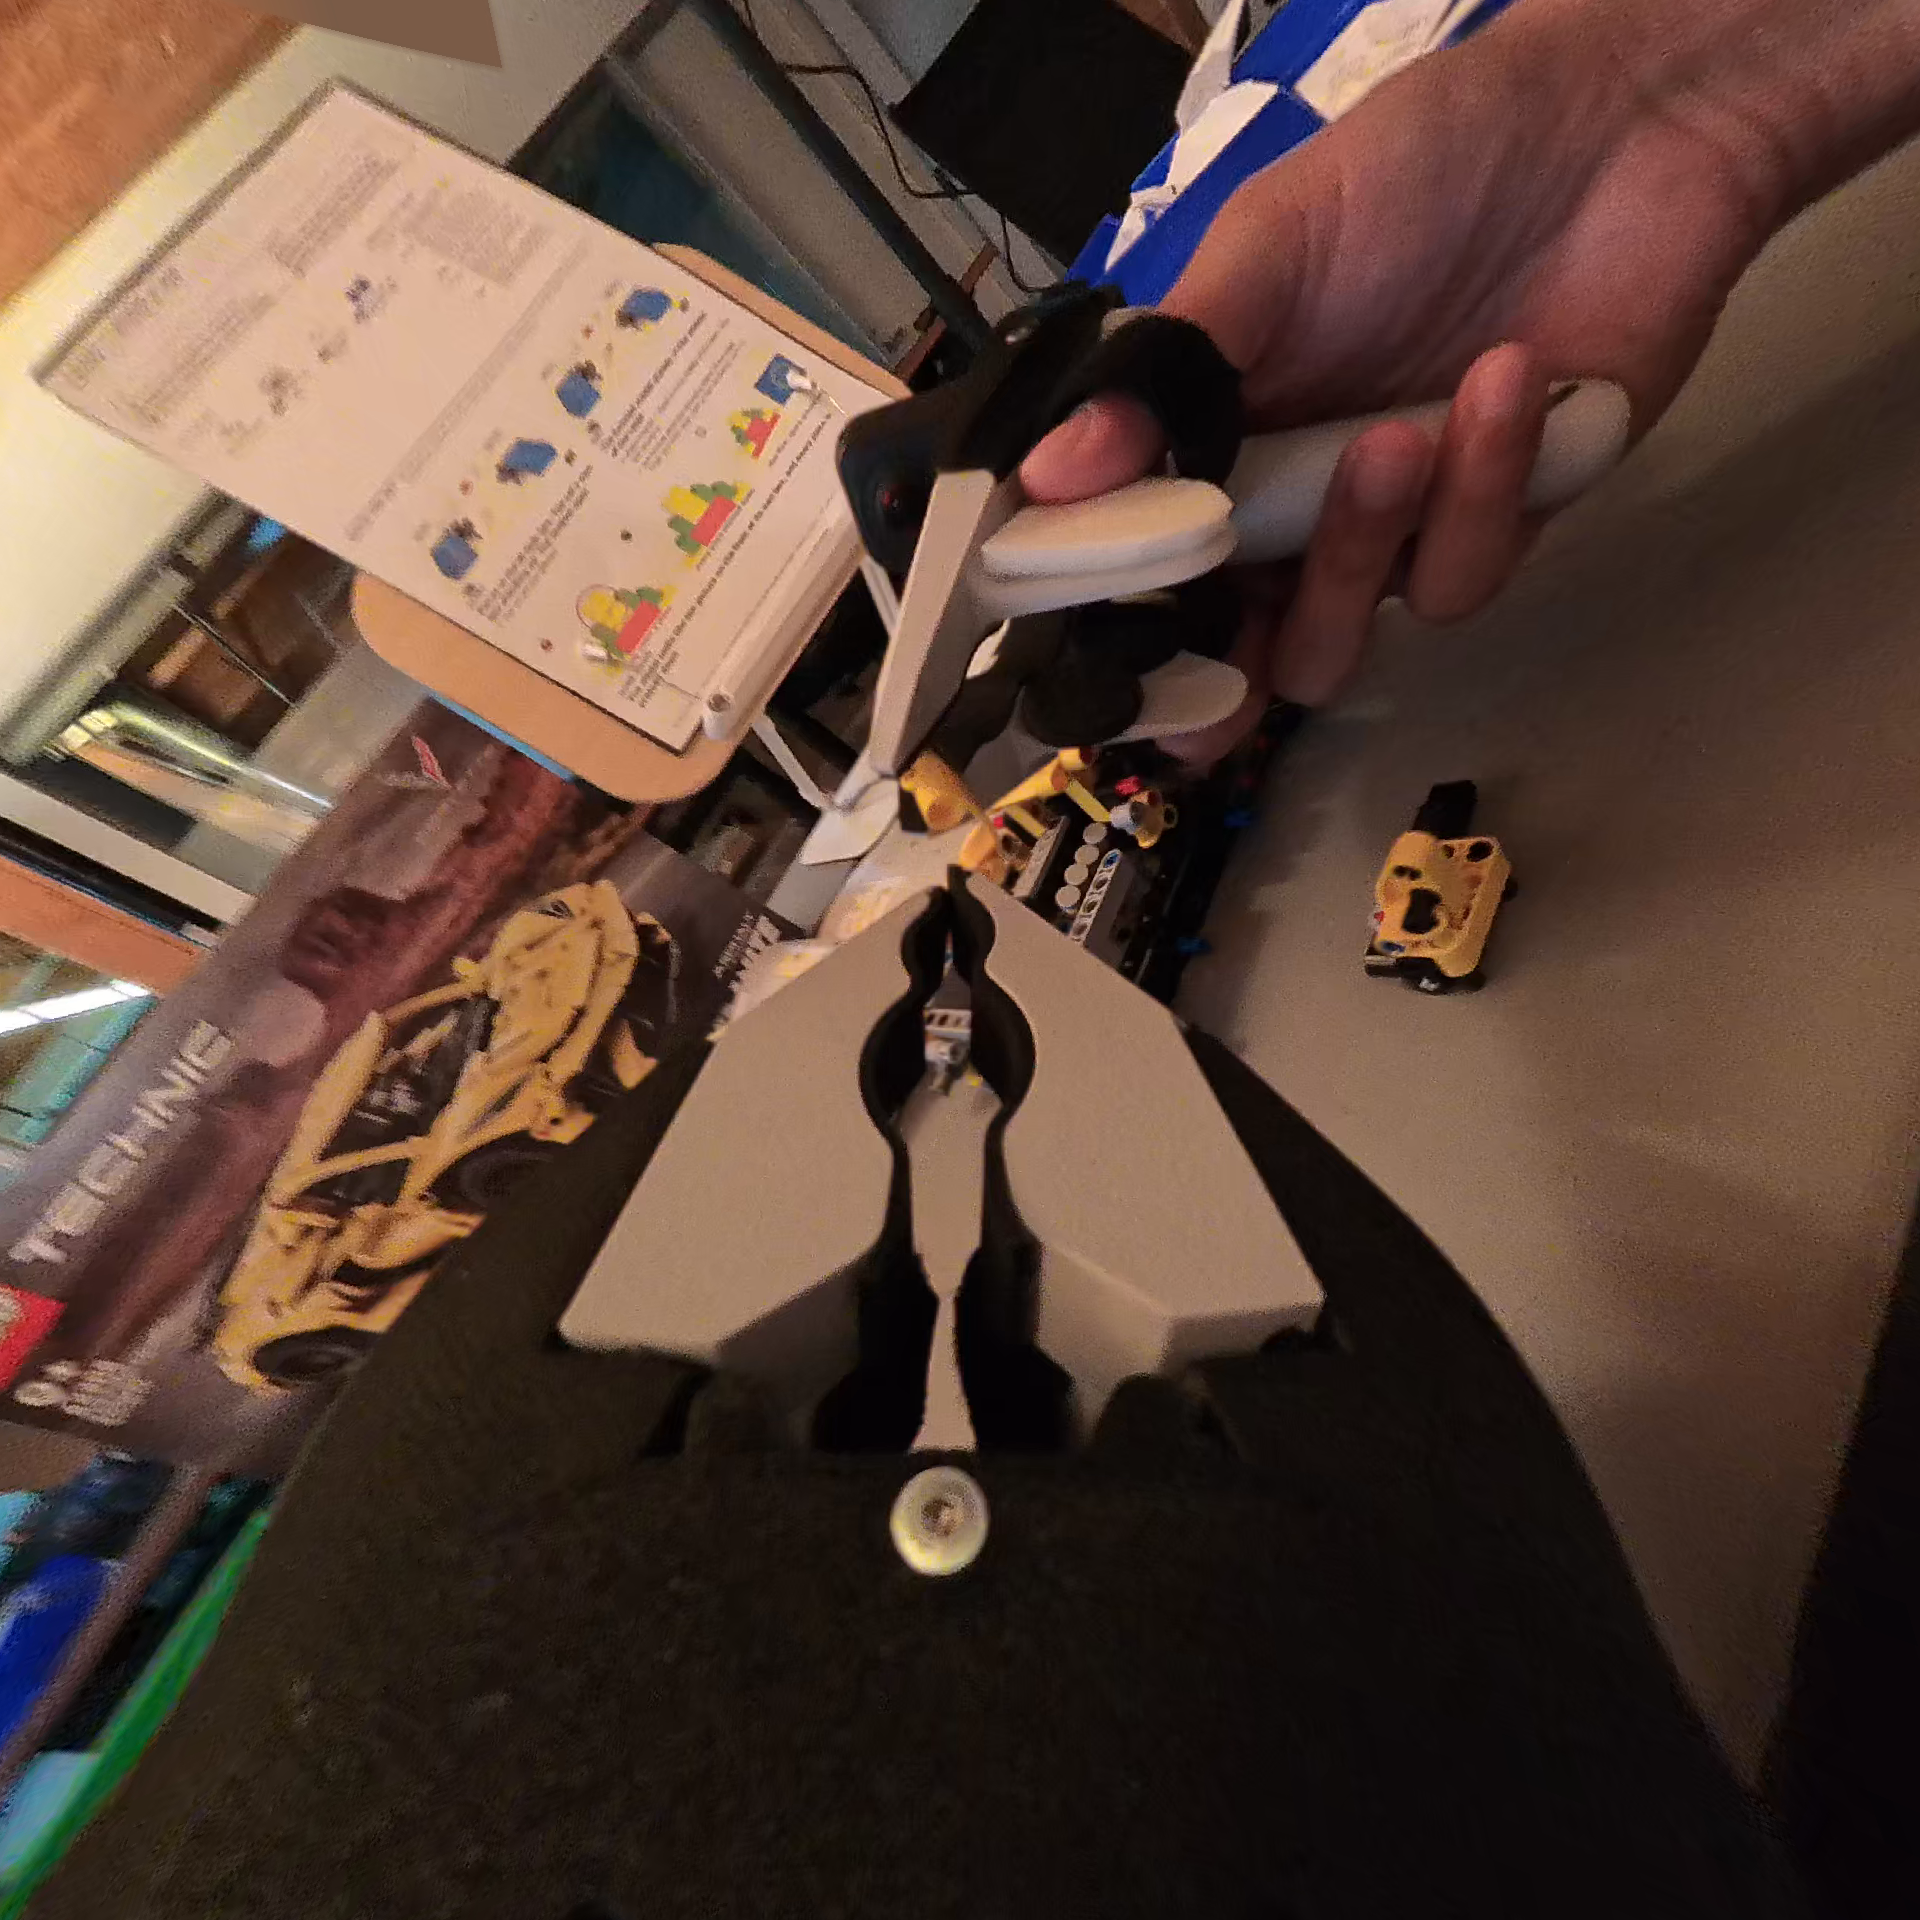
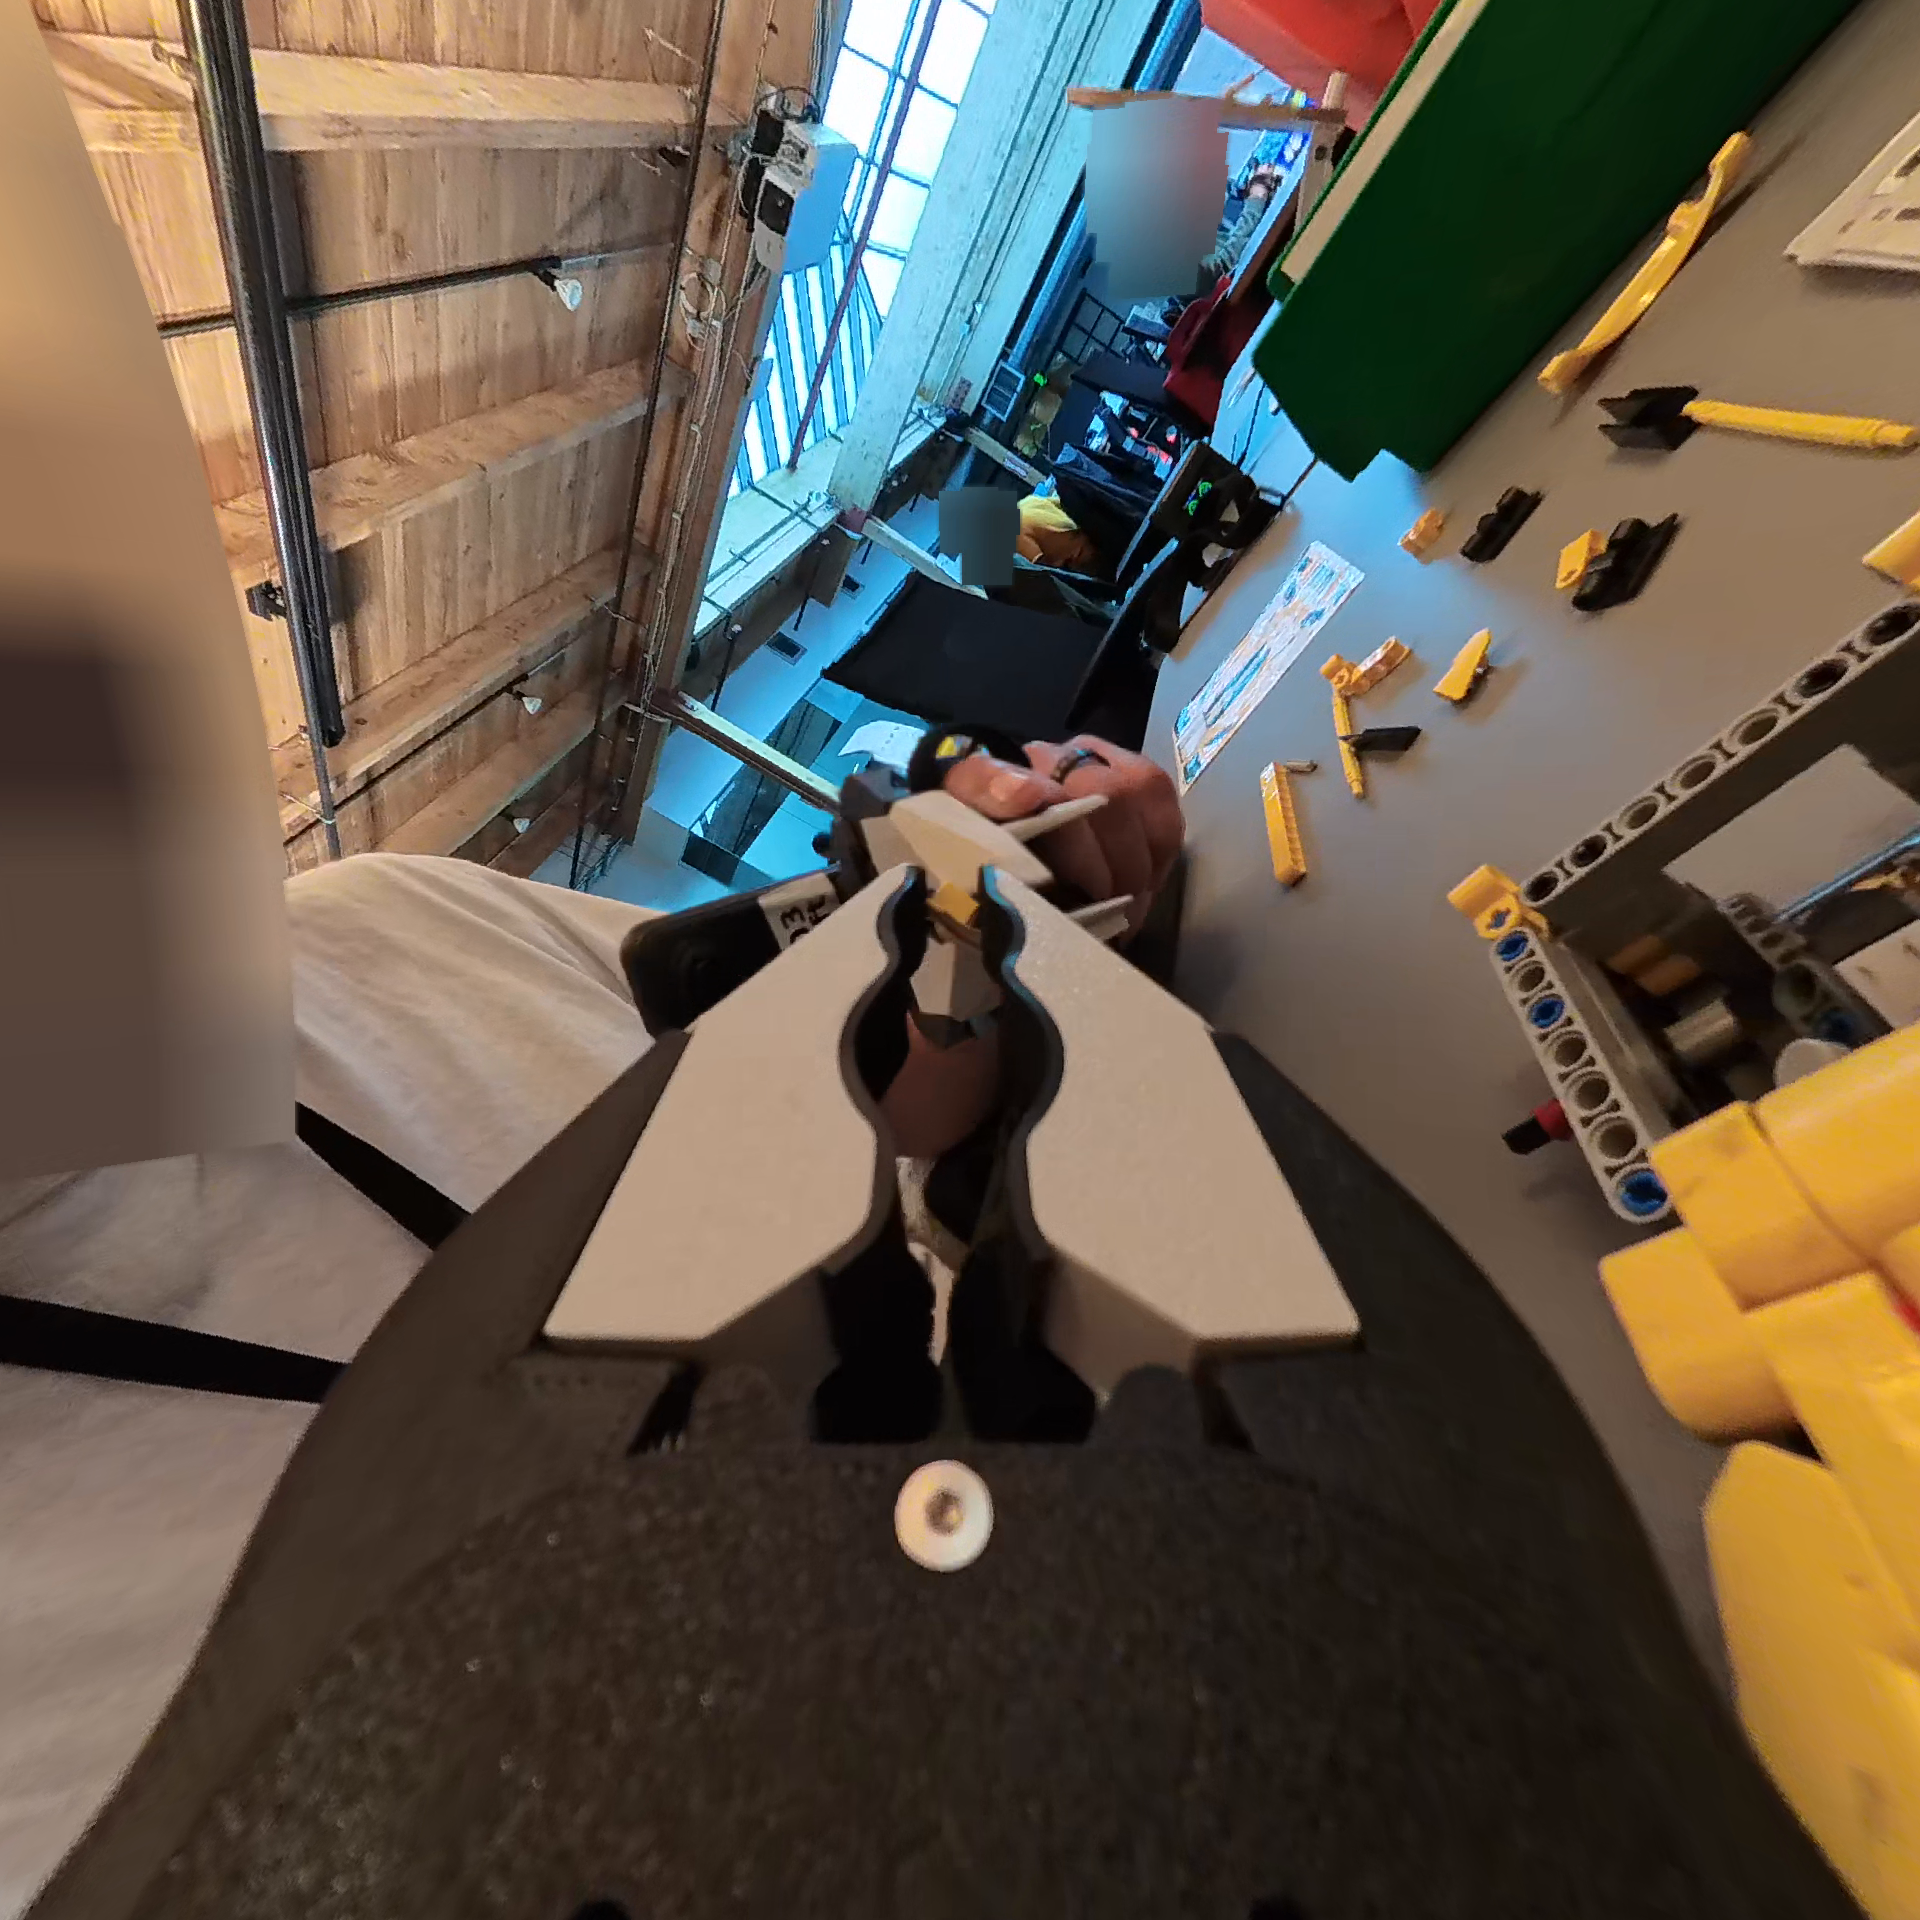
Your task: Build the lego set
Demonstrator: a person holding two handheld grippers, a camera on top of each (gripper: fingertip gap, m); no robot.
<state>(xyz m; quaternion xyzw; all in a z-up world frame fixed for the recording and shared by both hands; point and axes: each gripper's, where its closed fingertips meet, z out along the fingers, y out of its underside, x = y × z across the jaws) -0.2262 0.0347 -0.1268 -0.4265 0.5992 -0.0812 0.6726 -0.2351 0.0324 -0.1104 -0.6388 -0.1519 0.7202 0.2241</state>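
Observation:
In the left wrist view my left gripper has its pads closed together at the tips, with nothing visible between them. It hovers just in front of the black and grey lego chassis on the table. My right gripper is shut on a small yellow lego piece. It also shows in the left wrist view, held by a hand, with the yellow piece at its tips just above the chassis. A small yellow subassembly sits on the table to the right.
An instruction sheet on a stand and the lego box stand behind the chassis. A grey beam frame, large yellow parts, several loose yellow and black pieces, a sticker sheet and a green bin are on the table. About 10 cm separates my left fingertips from the small yellow subassembly.

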